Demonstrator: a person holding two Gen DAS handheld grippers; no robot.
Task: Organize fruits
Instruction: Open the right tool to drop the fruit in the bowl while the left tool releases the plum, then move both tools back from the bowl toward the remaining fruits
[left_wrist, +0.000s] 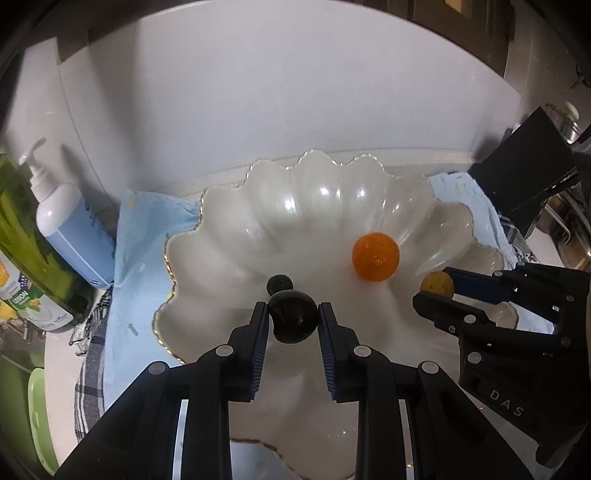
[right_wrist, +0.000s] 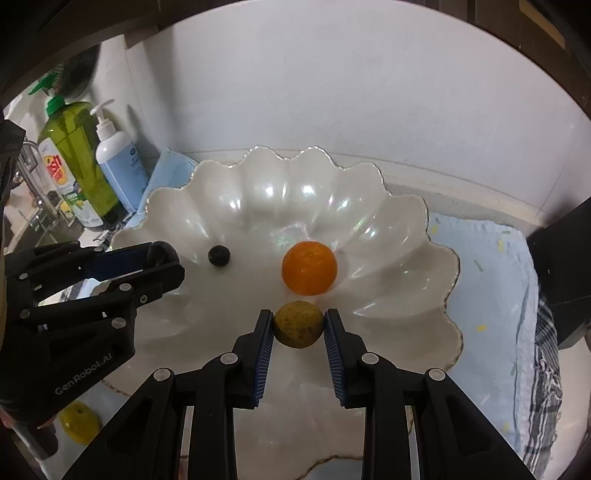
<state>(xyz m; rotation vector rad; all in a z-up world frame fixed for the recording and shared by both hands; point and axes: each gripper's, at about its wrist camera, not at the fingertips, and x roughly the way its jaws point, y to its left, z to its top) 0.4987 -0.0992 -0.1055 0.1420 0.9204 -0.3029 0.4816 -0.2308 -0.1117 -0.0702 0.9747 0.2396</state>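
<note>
Fruits gather in the scalloped white bowl (right_wrist: 406, 236): an orange (right_wrist: 309, 267) and a small dark berry (right_wrist: 219, 255) lie inside. Over its near side, the left gripper (left_wrist: 293, 319) clenches a dark fruit (left_wrist: 293, 319), the right gripper (right_wrist: 298, 329) a speckled yellow fruit (right_wrist: 298, 329), probably for dropping in.

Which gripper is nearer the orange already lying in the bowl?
Right. The right gripper, shut on a yellow-green fruit, sits just in front of the orange. The left gripper, holding a dark fruit, is farther away.
</note>
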